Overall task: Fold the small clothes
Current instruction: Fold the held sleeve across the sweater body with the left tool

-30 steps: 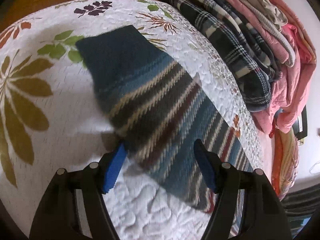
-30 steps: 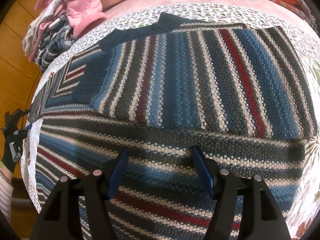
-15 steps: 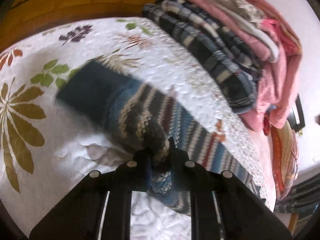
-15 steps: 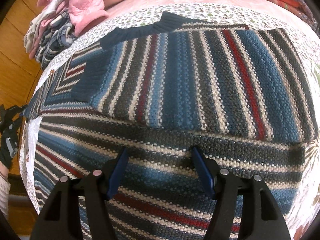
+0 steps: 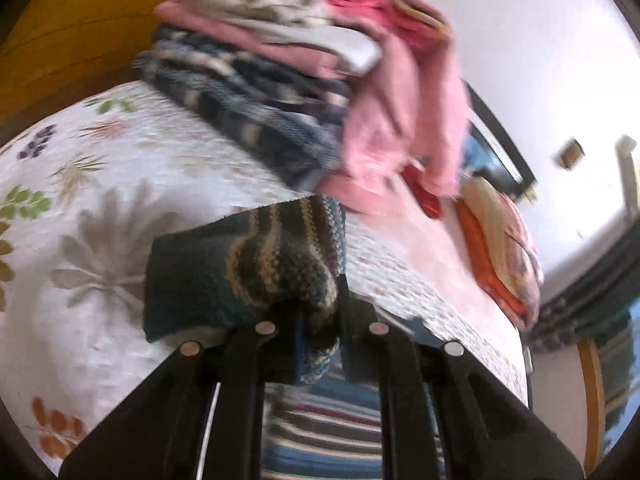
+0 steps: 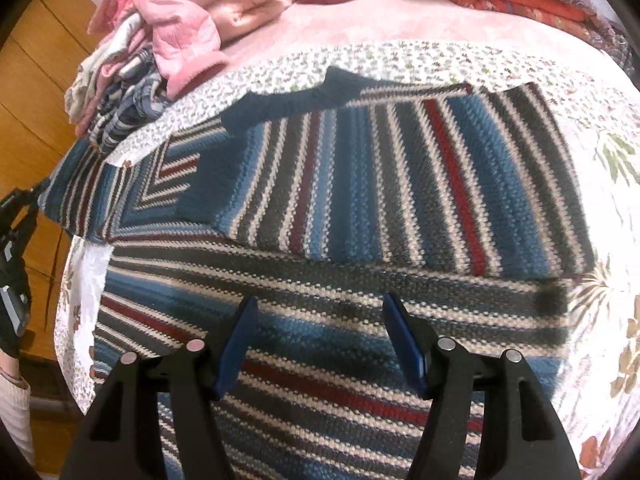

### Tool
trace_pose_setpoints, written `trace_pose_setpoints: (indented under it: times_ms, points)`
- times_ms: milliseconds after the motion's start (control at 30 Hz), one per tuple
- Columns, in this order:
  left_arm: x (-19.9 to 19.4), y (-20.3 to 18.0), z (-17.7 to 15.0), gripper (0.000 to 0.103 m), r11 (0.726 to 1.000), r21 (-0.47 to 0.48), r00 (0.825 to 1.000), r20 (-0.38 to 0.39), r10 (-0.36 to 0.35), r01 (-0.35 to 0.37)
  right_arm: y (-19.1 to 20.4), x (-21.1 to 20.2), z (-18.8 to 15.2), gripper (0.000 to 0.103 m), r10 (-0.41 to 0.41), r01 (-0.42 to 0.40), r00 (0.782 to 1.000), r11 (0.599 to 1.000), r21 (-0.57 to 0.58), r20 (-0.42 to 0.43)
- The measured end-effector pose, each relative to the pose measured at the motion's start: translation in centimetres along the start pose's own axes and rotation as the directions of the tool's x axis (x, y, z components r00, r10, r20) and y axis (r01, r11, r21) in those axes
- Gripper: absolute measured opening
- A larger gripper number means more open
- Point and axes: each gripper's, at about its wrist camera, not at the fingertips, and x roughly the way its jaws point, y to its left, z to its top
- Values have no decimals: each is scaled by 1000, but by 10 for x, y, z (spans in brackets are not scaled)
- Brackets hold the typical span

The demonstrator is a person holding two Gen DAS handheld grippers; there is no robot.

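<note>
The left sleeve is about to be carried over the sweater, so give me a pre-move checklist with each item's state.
1. Left gripper shut on the sleeve: ok, knit bunched between its fingers.
2. Sleeve lifted off the quilt: cannot tell, the view is blurred.
3. Right gripper open and holding nothing: ok.
4. Other sleeve already folded across the sweater body: ok, it lies flat over the chest.
5. Landing zone on the body bare of other clothes: ok.
6. Clothes pile apart from the sweater: not ok, the pile sits right at the shoulder edge.
</note>
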Motion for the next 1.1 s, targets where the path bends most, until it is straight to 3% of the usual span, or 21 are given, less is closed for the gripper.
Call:
trace_pose_setpoints:
  times_ms: [267, 467, 767, 1100]
  points:
    - [31, -89, -49, 11, 992, 71, 993, -61, -97, 101, -16, -13, -6, 65, -5, 5, 1000, 1000, 23, 15]
    - [68, -124, -89, 12, 989, 112, 990, -117, -82, 95, -29, -15, -11, 65, -6, 5, 1000, 998, 55, 12]
    - [123, -115, -139, 12, 990, 132, 974, -227, -14, 45, -31, -16, -12, 65, -9, 9, 1000, 999, 52, 3]
    - [137, -102, -176, 25, 985, 160, 930, -369, -3, 67, -19, -4, -9, 65, -7, 9, 1000, 999, 42, -31]
